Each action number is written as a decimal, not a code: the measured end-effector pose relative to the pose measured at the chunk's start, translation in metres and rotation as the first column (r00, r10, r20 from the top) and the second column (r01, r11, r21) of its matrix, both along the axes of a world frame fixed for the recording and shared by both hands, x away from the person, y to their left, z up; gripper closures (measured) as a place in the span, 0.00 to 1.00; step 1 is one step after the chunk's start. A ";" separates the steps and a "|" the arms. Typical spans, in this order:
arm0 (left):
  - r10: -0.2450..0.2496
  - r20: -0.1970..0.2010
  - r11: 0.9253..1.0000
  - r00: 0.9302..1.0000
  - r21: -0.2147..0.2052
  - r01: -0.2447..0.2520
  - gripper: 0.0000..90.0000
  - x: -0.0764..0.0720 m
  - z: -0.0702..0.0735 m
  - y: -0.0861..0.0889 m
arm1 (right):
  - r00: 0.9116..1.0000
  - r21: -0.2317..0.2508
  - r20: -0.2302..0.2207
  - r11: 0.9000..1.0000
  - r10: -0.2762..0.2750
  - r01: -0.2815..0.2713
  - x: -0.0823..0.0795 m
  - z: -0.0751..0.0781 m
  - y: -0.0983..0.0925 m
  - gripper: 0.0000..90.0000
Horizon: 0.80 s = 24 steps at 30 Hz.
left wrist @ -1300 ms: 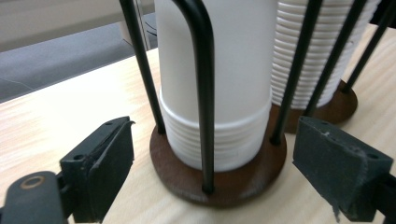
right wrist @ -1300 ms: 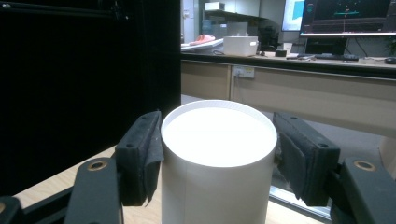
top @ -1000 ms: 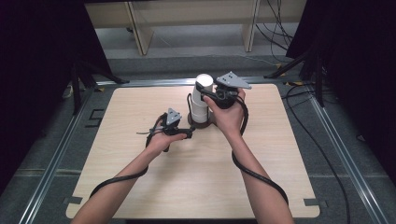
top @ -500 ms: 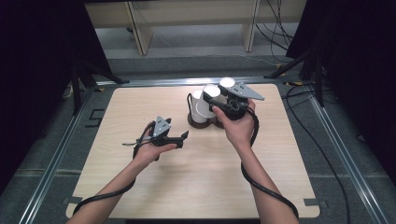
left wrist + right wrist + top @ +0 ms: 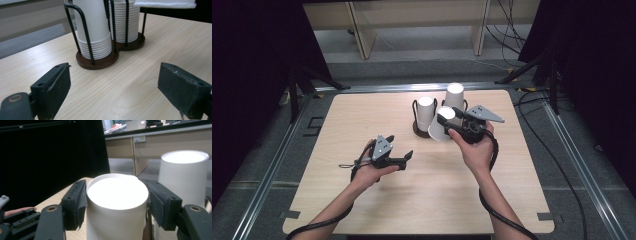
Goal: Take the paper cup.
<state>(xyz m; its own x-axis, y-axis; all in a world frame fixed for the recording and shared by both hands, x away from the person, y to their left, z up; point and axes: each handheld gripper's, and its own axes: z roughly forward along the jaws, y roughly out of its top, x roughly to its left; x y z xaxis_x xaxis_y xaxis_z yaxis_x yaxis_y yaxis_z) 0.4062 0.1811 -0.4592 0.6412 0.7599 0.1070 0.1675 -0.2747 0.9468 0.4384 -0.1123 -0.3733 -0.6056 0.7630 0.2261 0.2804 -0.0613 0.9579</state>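
Note:
A black wire holder on a brown base [image 5: 418, 131] stands at the table's far middle and keeps two stacks of upside-down white paper cups: the left stack [image 5: 426, 112] and the right stack [image 5: 454, 97]. My right gripper [image 5: 446, 119] is shut on a single white cup [image 5: 439, 131], tilted and held just in front of the holder. In the right gripper view the cup [image 5: 116, 195] sits bottom up between the two jaws of the right gripper [image 5: 117, 203]. My left gripper [image 5: 401, 146] hovers open and empty, front-left of the holder. The left gripper view shows both stacks [image 5: 93, 30] beyond that gripper's [image 5: 113, 82] wide jaws.
The wooden table [image 5: 362, 115] has a metal frame around it and grey floor beyond. Cables [image 5: 562, 165] trail from both grippers off the table's front and right. Wooden furniture legs [image 5: 362, 30] stand behind the table. Bare wood lies to the left and in front.
My right gripper has pulled one cup up off a stack and brought it down, tilted, in front of the holder. My left gripper has drawn back from the holder toward the person.

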 end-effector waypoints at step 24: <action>-0.128 -0.002 0.991 0.992 -0.030 0.128 0.01 -0.017 -0.010 -0.027 | 0.983 0.135 -0.183 0.990 -0.020 0.046 -0.004 -0.027 -0.016 0.40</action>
